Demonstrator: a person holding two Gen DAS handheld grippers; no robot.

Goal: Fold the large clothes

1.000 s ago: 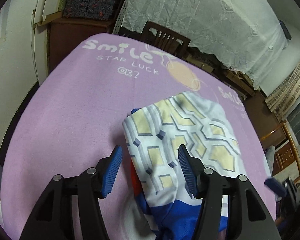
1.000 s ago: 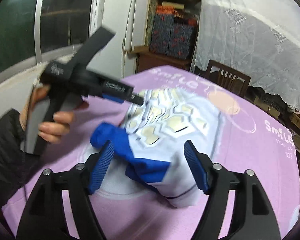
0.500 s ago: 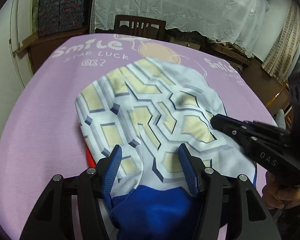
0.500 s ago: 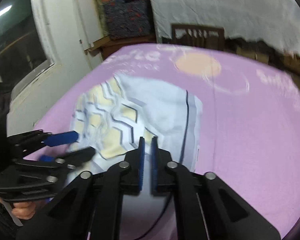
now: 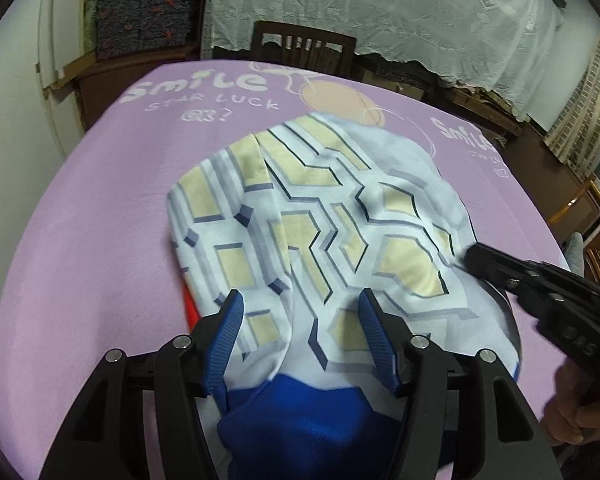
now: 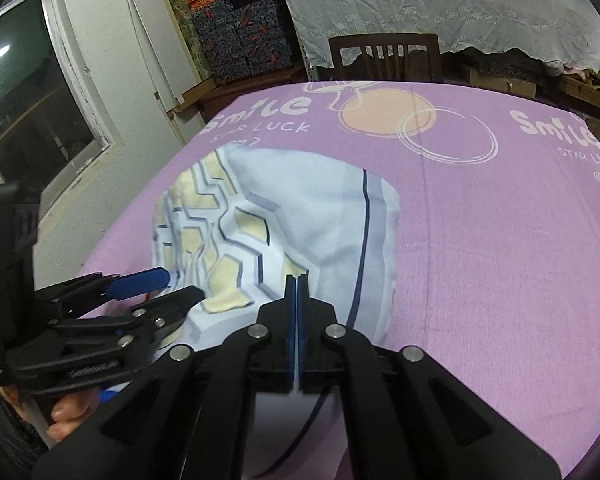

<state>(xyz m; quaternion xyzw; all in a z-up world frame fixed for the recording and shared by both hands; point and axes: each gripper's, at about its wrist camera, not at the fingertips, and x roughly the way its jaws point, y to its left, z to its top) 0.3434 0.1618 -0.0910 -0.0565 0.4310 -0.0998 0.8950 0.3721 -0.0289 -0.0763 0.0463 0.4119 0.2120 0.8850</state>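
A folded garment (image 5: 320, 208), white with yellow hexagons and a blue part (image 5: 300, 420), lies on the purple tablecloth (image 5: 100, 240). A red sliver (image 5: 188, 304) peeks out at its left edge. My left gripper (image 5: 300, 296) stands open, straddling the garment's near end, with cloth between the pads but not squeezed. My right gripper (image 6: 296, 280) is shut, pads together, its tip resting on the garment (image 6: 300, 208). I cannot tell whether cloth is pinched. In the left wrist view, the right gripper (image 5: 470, 256) touches the garment's right side. The left gripper (image 6: 184, 285) shows at the lower left.
A dark wooden chair (image 5: 304, 46) stands behind the table's far edge, under a white lace curtain (image 5: 380, 0). Patterned boxes (image 6: 240, 40) are stacked at the back left. A glass door (image 6: 28, 112) is on the left. The person's hand (image 5: 572, 420) holds the right gripper.
My right gripper went from open to shut, rolled, and came down onto the garment's right side. My left gripper moved over the garment's near end, and the garment lies flatter.
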